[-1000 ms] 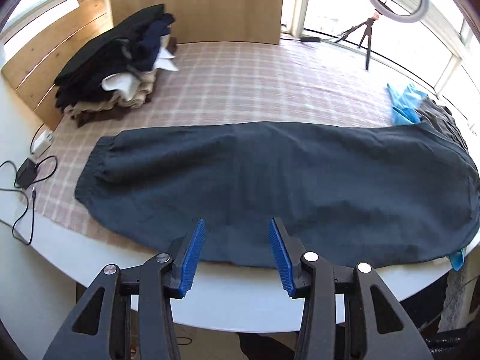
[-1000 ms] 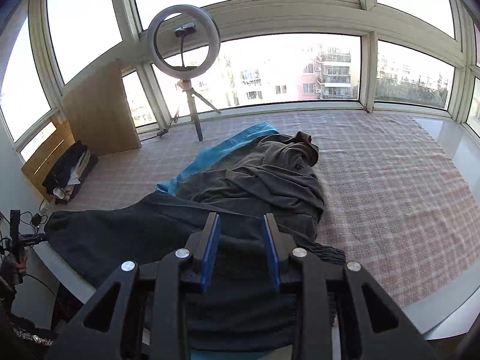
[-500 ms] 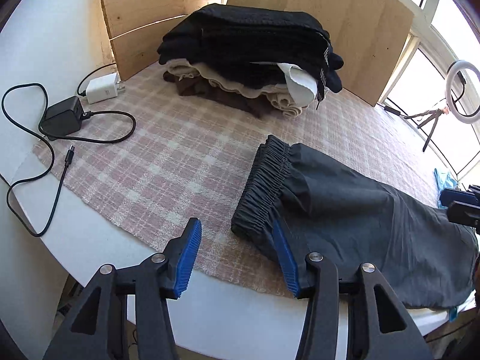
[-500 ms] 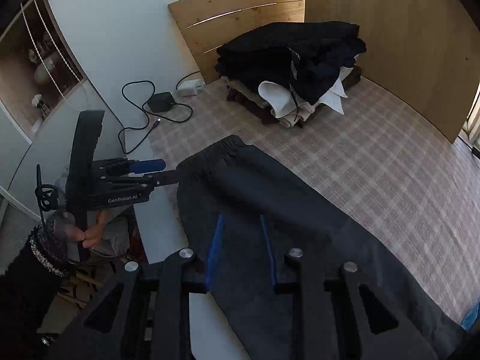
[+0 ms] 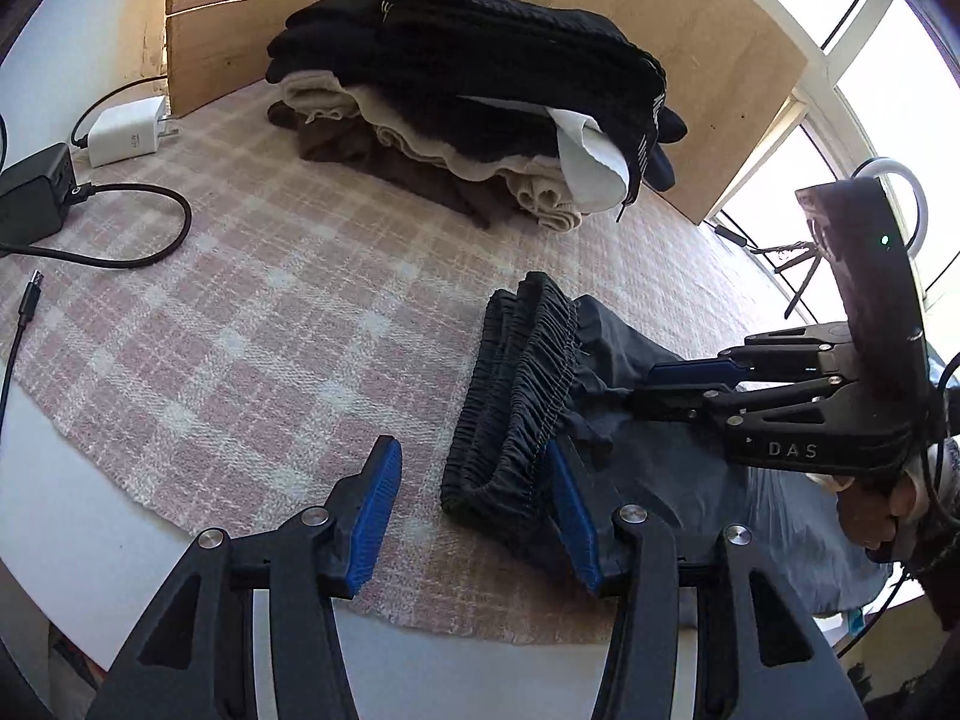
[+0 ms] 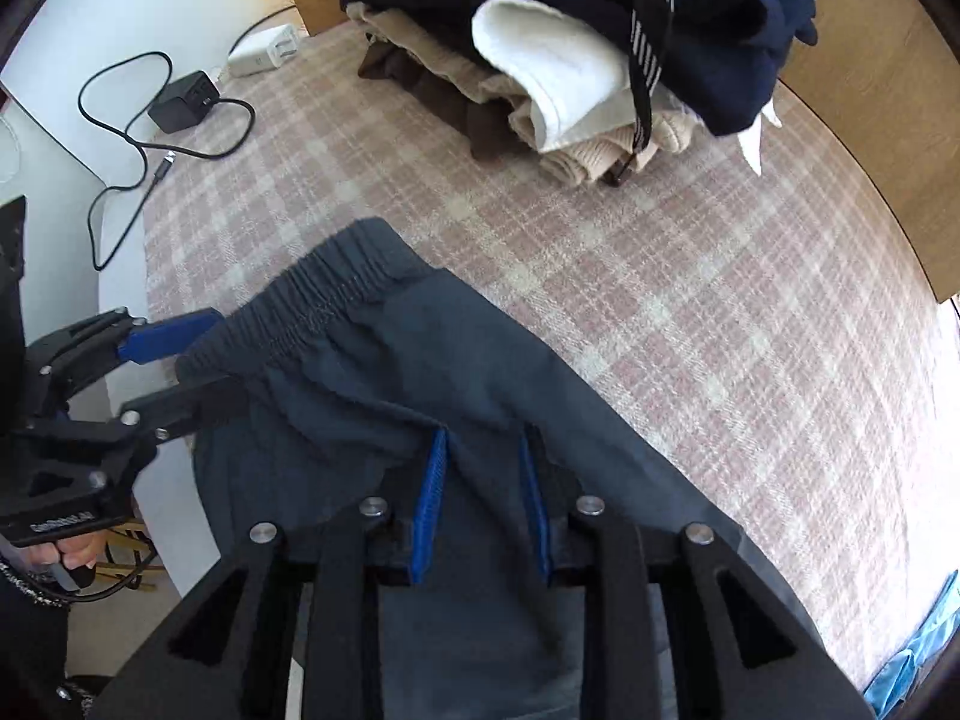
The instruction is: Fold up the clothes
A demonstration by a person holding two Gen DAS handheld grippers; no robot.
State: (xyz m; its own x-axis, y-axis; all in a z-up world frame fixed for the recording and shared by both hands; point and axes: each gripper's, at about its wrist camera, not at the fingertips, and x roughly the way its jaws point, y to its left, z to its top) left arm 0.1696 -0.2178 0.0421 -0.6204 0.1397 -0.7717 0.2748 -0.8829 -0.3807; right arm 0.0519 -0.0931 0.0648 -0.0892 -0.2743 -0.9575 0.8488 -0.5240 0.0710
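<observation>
While the left tool (image 5: 474,516) stands wide in the lower frame, the gathered waistband (image 5: 516,396) of the dark trousers (image 6: 420,372) lies between its pads on the checked cloth (image 5: 270,324) covering the desk (image 5: 72,594). Right of it, the right tool (image 6: 483,498) pinches a trouser fold narrowly. Folded clothes (image 5: 468,78) sit stacked at the top.

left gripper (image 5: 468,516) black | blue pads | silver screws | "DAS" marking

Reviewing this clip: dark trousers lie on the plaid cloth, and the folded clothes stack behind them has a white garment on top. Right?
Not quite. The stack of folded clothes is topped by black garments; the white piece sticks out lower down, as the left wrist view shows. The trousers do lie on the plaid cloth.
</observation>
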